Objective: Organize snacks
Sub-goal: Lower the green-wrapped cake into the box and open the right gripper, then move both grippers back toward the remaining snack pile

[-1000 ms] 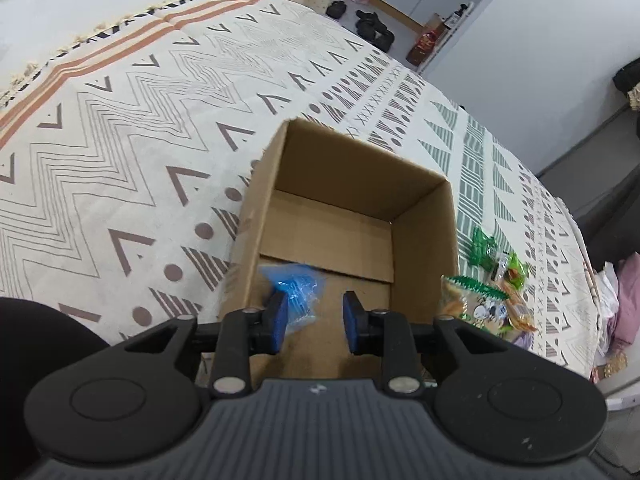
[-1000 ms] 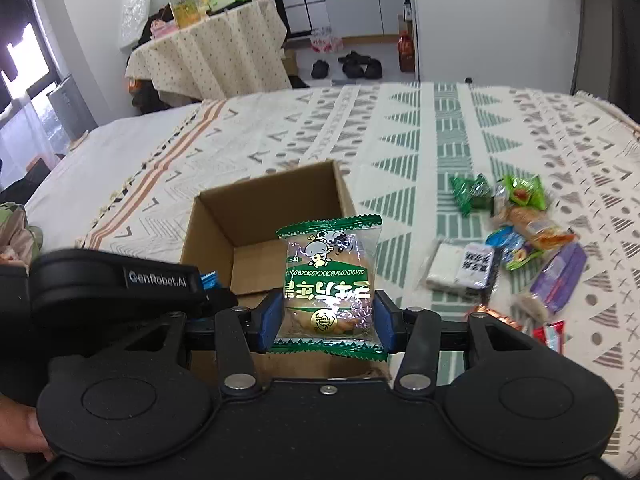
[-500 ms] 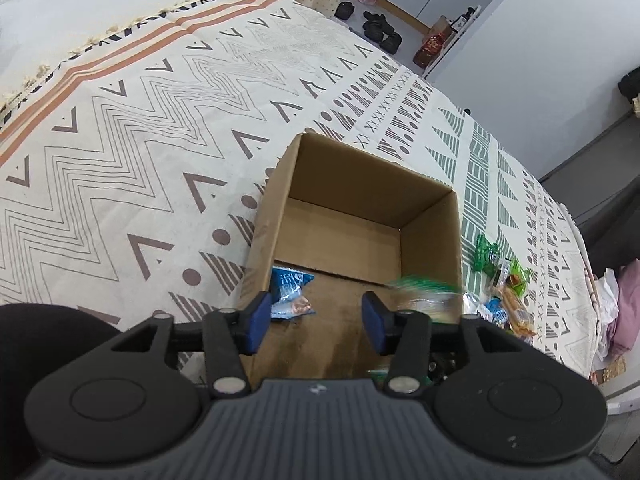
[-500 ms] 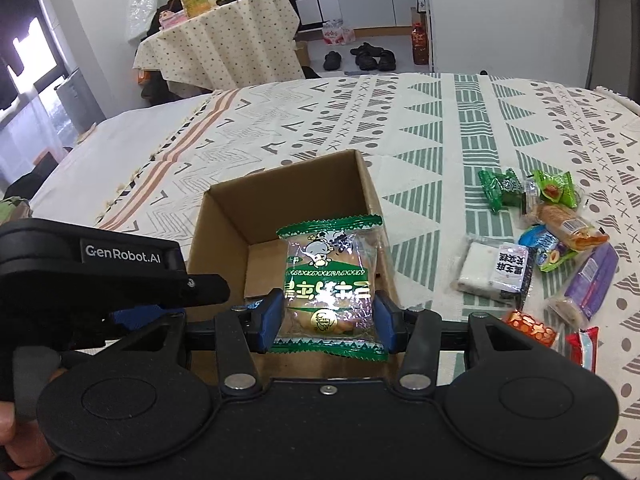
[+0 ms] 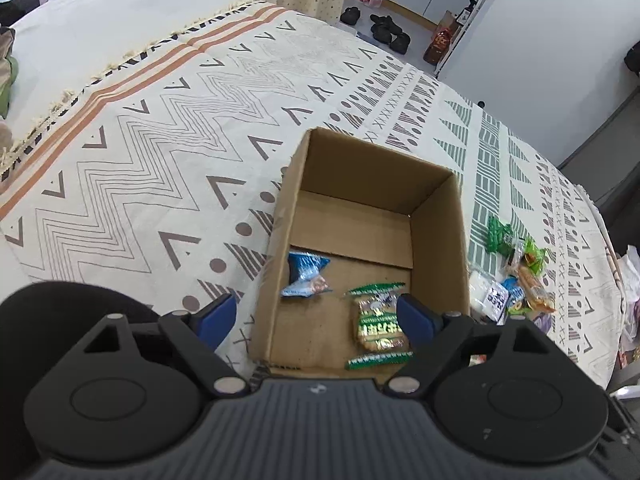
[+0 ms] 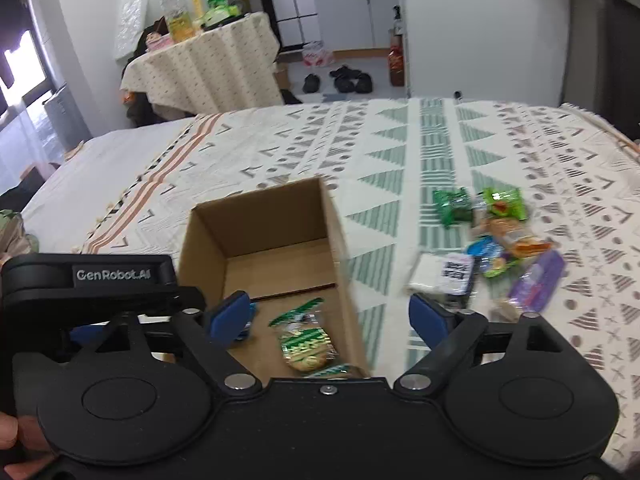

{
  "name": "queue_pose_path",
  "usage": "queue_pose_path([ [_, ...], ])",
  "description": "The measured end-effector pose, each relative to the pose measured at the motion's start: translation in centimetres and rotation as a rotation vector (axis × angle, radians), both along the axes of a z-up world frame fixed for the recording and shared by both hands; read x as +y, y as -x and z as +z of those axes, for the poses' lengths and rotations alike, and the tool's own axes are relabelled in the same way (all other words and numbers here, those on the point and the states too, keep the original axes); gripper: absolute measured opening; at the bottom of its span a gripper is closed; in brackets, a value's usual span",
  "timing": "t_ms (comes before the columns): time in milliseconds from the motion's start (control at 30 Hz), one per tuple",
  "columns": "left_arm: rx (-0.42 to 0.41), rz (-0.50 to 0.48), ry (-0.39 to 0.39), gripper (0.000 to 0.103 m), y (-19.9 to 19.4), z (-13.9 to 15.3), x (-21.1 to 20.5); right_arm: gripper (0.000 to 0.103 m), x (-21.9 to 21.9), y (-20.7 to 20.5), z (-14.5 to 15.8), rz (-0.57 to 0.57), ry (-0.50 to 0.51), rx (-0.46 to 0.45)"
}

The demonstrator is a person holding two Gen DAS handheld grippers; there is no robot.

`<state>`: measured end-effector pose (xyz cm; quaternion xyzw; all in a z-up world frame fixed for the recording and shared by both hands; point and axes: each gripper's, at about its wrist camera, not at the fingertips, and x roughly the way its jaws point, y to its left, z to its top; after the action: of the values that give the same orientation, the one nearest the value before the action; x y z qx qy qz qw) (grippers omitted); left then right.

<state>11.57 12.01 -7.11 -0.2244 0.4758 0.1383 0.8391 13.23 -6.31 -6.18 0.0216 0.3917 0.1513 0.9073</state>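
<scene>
A: Cardboard box point(image 5: 362, 216) open on the patterned bedspread point(image 5: 168, 120); inside it, a blue snack packet point(image 5: 305, 276) by the left wall and a green-edged biscuit packet point(image 5: 378, 326) near the right wall, both flat on the box floor.

B: And the two tools?

A: The left hand-held gripper point(image 5: 316, 318) hangs above the box's near edge, its blue pads spread wide after just opening, nothing pressed between them; the right hand-held gripper point(image 6: 330, 316) stands just as wide, jaws also just opened, the biscuit packet point(image 6: 306, 346) lying loose in the box below, clear of both pads.

B: What remains outside the box?

A: A loose heap of snacks point(image 6: 494, 248) on the bedspread to the box's right, well apart from it; green, orange, blue, white and purple wrappers among them; part of a person's hand point(image 6: 16, 440) shows at the lower left corner of the right wrist view.
</scene>
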Motion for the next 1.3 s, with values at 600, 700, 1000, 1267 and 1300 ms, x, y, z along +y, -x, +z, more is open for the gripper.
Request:
queue_pose_path([
  [600, -0.088, -0.081, -0.054, 0.103, 2.2, 3.2, -6.9, 0.103, -8.4, 3.3, 1.9, -0.108, -0.066, -0.054],
  [700, -0.109, -0.087, -0.078, 0.103, 2.7, 3.8, -8.0, 0.103, -10.0, 3.5, 1.8, -0.145, -0.103, -0.033],
  [1000, -0.117, -0.1, -0.102, 0.103, 3.8, 4.0, -11.4, 0.103, -13.9, 4.8, 1.9, -0.189, -0.131, -0.069],
  [1267, -0.083, -0.115, -0.14, 0.103, 4.4, 3.7, -14.8, 0.103, -17.2, 5.4, 1.5, -0.228, -0.156, -0.094],
  [1300, -0.079, -0.12, -0.132, 0.103, 4.4, 3.6, -15.1, 0.103, -17.7, 5.5, 1.4, -0.236, -0.165, -0.096],
])
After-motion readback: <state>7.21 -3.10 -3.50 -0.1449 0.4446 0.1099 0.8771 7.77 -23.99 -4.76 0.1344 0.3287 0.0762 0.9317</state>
